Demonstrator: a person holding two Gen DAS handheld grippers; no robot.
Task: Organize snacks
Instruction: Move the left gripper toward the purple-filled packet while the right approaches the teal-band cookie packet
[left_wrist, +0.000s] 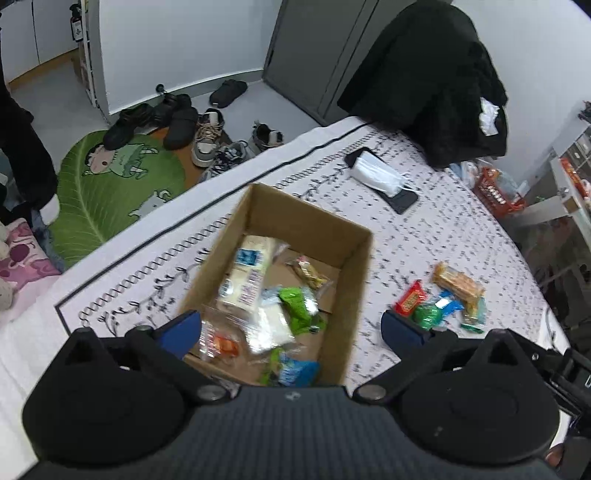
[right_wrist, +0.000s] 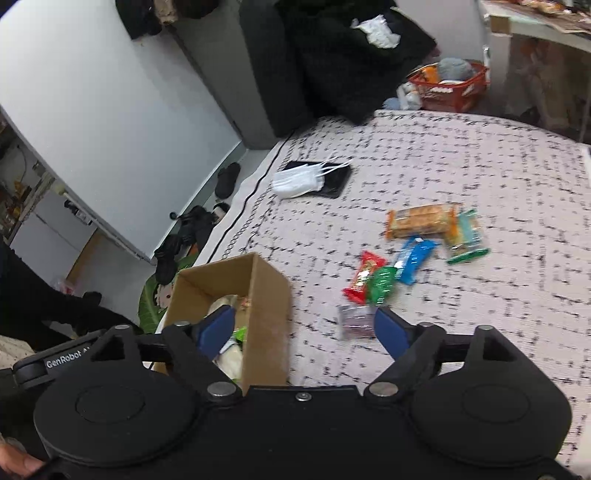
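The left gripper (left_wrist: 291, 325) hung over the cardboard box (left_wrist: 258, 206) with its blue fingers (left_wrist: 181, 328) spread wide and nothing between them. The box stood open on a white bedspread (left_wrist: 424, 229) printed with small black marks, and it held several snacks: a large pale packet with blue print (left_wrist: 245, 273), a green wrapper (left_wrist: 297, 308), a clear packet with orange contents (left_wrist: 221, 345), a small clear packet of sweets (left_wrist: 308, 271) towards the far wall, and a blue-and-green packet (left_wrist: 291, 371) at the near end.

The right gripper (right_wrist: 304, 328) was also spread wide and empty, its left finger over the box's near right corner and its right finger over the bedspread. Just beyond it lay a small purplish packet (right_wrist: 354, 321), blurred. Further right of the box, loose on the bedspread, lay a cluster of snacks: a red wrapper (right_wrist: 364, 275) touching a green one (right_wrist: 382, 282), a blue bar (right_wrist: 413, 258), an orange cracker pack (right_wrist: 421, 219), and a green-edged packet (right_wrist: 467, 240) at the far right.

Farther off on the bedspread, a white face mask (left_wrist: 376, 171) rested on a dark phone (left_wrist: 402, 201). A black jacket (left_wrist: 424, 74) was draped at the far end, with a red basket (right_wrist: 448, 88) beside it. On the floor to the left lay shoes (left_wrist: 207, 136) and a green leaf-shaped rug (left_wrist: 103, 192).
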